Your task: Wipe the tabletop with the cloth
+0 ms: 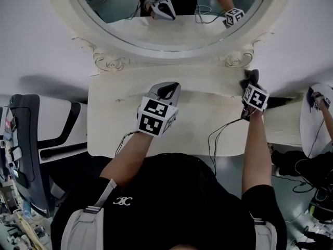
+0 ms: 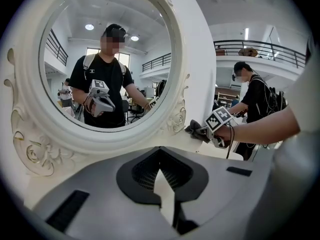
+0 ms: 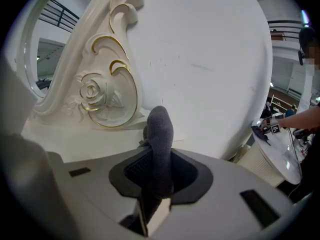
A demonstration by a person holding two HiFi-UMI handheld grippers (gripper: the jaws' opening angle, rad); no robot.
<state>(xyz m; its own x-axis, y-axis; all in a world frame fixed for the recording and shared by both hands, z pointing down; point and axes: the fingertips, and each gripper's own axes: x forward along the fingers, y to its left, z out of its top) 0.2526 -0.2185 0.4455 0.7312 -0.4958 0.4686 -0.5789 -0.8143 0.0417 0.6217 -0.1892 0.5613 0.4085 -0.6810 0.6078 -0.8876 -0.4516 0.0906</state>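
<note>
A dark grey cloth (image 1: 252, 77) is at the back right corner of the cream tabletop (image 1: 208, 124), by the mirror's carved base. My right gripper (image 1: 251, 85) is shut on the cloth, which sticks up between the jaws (image 3: 160, 129) in the right gripper view. Just ahead of it are the gilded rose ornament (image 3: 95, 91) and the white wall. My left gripper (image 1: 167, 90) hovers over the middle of the tabletop, shut with nothing in it. In the left gripper view the left gripper (image 2: 161, 171) points at the oval mirror (image 2: 100, 69), with the right gripper (image 2: 207, 131) and cloth (image 2: 195, 130) off to the right.
The oval mirror frame (image 1: 171, 48) stands along the table's back edge. A black chair (image 1: 26, 139) is at the left. At the right are a ribbed white stand (image 1: 283, 124) and a round white table (image 1: 312, 124), where another person's hand works. Cables (image 1: 212, 139) hang over the front edge.
</note>
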